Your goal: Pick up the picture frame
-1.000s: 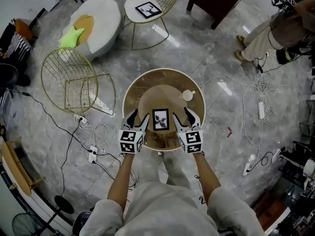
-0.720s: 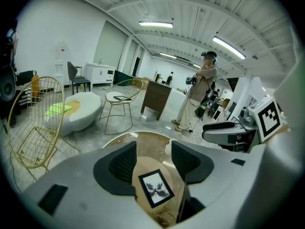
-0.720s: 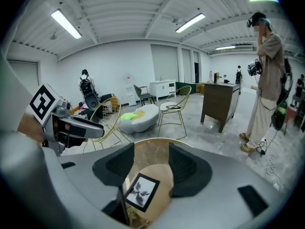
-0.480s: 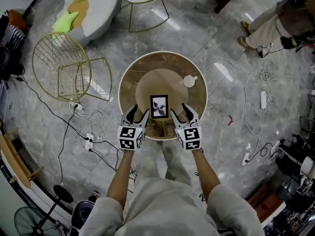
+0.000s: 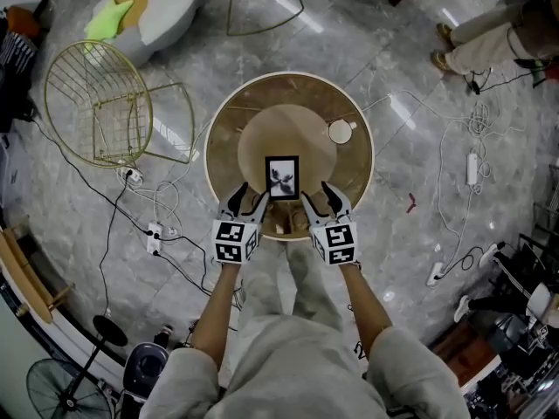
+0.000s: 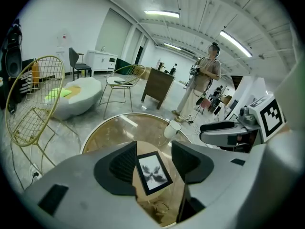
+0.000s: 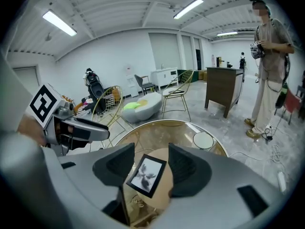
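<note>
Closest in, both forearms reach out from the bottom of the head view, each hand holding a set of tongs. The left tongs [image 5: 247,201] and right tongs [image 5: 317,197] sit side by side over the near edge of the tabletop [image 5: 229,116]. Both are spread apart with nothing clamped. In the left gripper view, the left tongs [image 6: 152,159] are wide open and you just see the picture frame [image 6: 153,171] through the gap. It's the same with the right tongs [image 7: 148,163] in the right gripper view, with the frame [image 7: 146,174] showing between them but not pinched.

The picture frame [image 5: 282,177] lies flat on the round glass tabletop, between the two tongs and just past their tips. It has a black border and a dark blotchy print on white. I can't tell if either tip is actually touching it.

Further back on the glass, off to the right, there's a small white cup-looking thing [image 5: 340,131], well apart from the frame.

Beyond the tabletop, there's a gold wire chair [image 5: 96,103] on the left and loose cables [image 5: 454,173] across the marble floor on the right. In the far left corner, a white pouf [image 5: 175,7] has a yellow-green cushion [image 5: 109,17] on it. A person [image 5: 498,29] is standing at the far right.
</note>
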